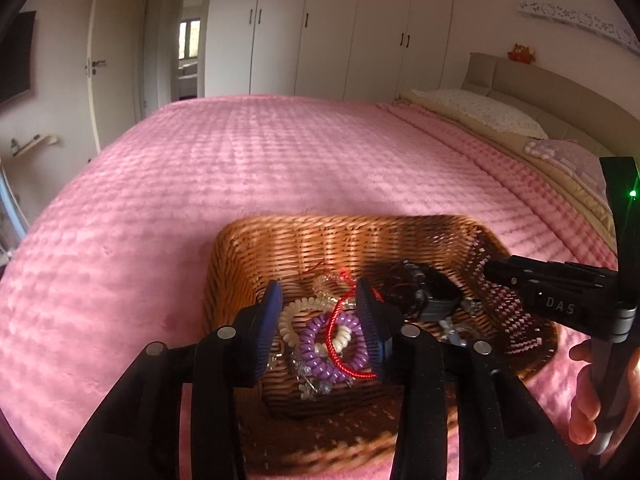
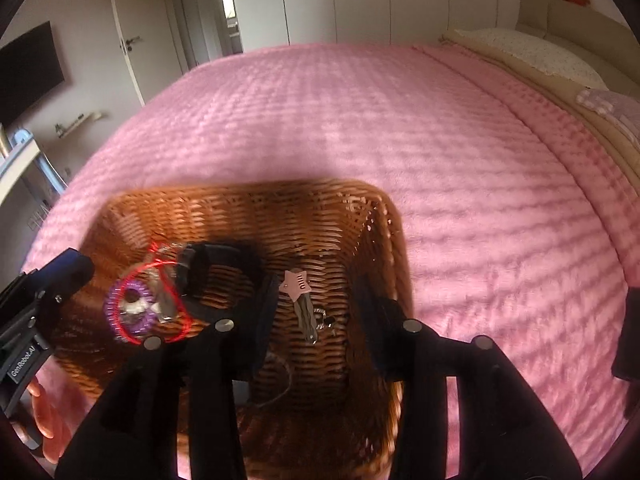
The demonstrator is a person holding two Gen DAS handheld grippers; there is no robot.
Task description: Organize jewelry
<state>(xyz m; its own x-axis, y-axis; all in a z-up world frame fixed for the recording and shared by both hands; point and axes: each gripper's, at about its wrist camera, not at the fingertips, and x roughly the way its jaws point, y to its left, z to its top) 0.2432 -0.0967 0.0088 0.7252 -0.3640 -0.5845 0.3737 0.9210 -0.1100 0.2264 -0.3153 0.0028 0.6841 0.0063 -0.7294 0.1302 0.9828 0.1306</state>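
We're over the bed (image 1: 280,152), pink ribbed blanket (image 2: 440,140) across it, pillows (image 1: 476,110) at the headboard end, white wardrobe (image 1: 328,28) behind.

Landmark: the wicker basket (image 1: 256,248) on the blanket, near edge of the bed. All the jewelry is inside it.

Left gripper (image 1: 320,320) is dipped into the basket, jaws partly open, pads not pressing on anything. Between them, on the basket floor: purple spiral band (image 1: 316,354), cream spiral band (image 1: 288,320) overlapping it, red cord bracelet (image 1: 334,346) looped across both. A clear beaded piece (image 1: 312,388) lies at the near side of that heap; can't tell exactly what it is. Black wristwatch (image 1: 424,292) sits in the basket just right of the left gripper's right finger.

Right gripper (image 2: 316,312) is also down in the basket, right half, jaws partly open, nothing held. Between its fingers on the basket floor: a hair clip with a pink star (image 2: 297,282), plus a small dark metal item (image 2: 326,320) beside it, too blurred to name. A thin dark cord (image 2: 280,384) trails along the basket floor toward the near wall.

A hand (image 1: 588,396) on the right gripper's handle shows outside the basket's right wall; fingers (image 2: 44,420) of the other hand show outside its left wall.
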